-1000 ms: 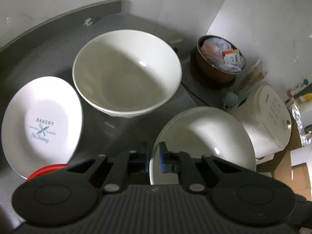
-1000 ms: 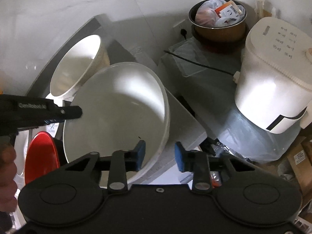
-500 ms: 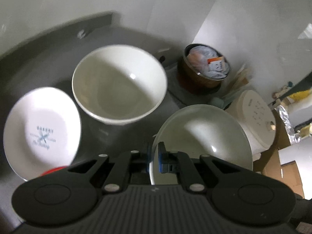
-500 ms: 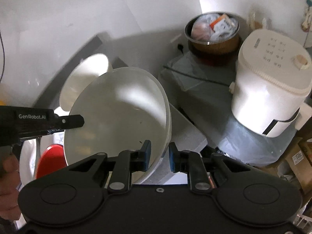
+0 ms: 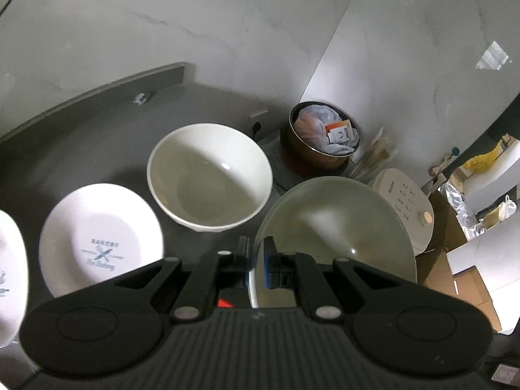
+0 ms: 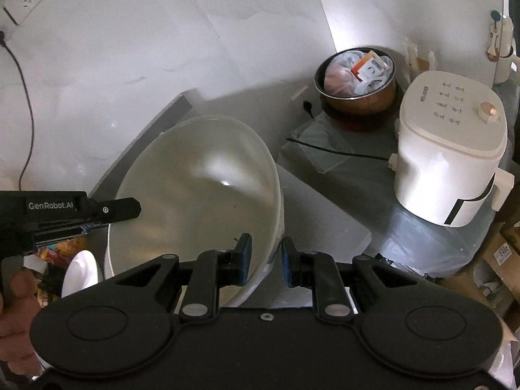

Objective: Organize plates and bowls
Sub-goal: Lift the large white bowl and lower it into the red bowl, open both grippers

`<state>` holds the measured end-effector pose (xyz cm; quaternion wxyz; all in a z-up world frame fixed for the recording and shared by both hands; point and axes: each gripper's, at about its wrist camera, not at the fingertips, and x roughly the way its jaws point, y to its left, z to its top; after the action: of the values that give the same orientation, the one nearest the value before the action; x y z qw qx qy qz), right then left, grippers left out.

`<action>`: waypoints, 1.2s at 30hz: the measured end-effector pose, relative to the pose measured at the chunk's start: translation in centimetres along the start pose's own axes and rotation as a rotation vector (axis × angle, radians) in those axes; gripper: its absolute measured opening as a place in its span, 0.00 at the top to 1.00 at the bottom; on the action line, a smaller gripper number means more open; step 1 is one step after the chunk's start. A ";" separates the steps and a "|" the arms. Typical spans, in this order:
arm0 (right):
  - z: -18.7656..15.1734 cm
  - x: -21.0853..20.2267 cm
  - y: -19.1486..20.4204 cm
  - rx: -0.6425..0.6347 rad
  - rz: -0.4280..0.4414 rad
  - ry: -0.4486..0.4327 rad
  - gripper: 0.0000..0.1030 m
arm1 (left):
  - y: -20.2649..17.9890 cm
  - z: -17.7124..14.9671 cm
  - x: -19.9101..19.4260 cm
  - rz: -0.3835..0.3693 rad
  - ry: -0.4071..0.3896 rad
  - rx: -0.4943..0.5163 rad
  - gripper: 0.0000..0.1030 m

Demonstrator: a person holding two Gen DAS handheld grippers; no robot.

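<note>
A large pale bowl (image 5: 334, 227) hangs tilted above the grey counter (image 5: 81, 136). My left gripper (image 5: 256, 260) is shut on its near rim. In the right wrist view the same bowl (image 6: 201, 195) fills the middle, and my right gripper (image 6: 266, 260) is shut on its lower right rim, one finger inside and one outside. The left gripper's fingers (image 6: 123, 209) reach in from the left there. A second white bowl (image 5: 208, 175) stands upright on the counter. Left of it lies a white plate printed BAKERY (image 5: 100, 237), and another white plate (image 5: 9, 276) shows at the frame edge.
A brown pot stuffed with packets (image 6: 357, 78) and a white cooker (image 6: 451, 156) stand to the right beyond the counter's end. Cardboard boxes (image 5: 468, 286) sit lower right. A person's hand (image 6: 16, 308) holds the left gripper's handle. A marble wall backs the counter.
My right gripper's fingers have narrowed onto the large bowl's rim. Both grippers and the bowl have risen, so the counter, the second bowl and the plates look farther away.
</note>
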<state>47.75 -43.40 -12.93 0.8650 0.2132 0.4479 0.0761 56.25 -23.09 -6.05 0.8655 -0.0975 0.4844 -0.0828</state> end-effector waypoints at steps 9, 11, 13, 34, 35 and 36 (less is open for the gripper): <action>-1.4 -0.6 3.7 -0.031 0.035 -0.006 0.80 | 3.5 -1.0 -3.1 0.013 -0.035 -0.024 0.93; -1.8 -0.6 4.5 -0.040 0.040 -0.004 0.80 | 4.3 -1.2 -3.6 0.012 -0.036 -0.037 0.93; -2.2 -0.9 5.0 -0.047 0.043 -0.005 0.80 | 5.1 -1.6 -3.9 0.013 -0.038 -0.051 0.93; -5.9 0.2 11.0 -0.199 0.058 0.057 0.78 | 12.3 -5.7 -6.3 0.045 -0.030 -0.204 0.93; -6.0 0.4 11.2 -0.206 0.057 0.062 0.78 | 12.5 -5.9 -6.3 0.047 -0.026 -0.211 0.93; -6.2 0.4 11.3 -0.213 0.054 0.064 0.78 | 12.7 -6.1 -6.1 0.049 -0.021 -0.217 0.93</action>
<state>43.69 -31.26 -11.42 0.8657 0.1296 0.4587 0.1530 48.51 -9.93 -7.26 0.8567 -0.1793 0.4836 -0.0076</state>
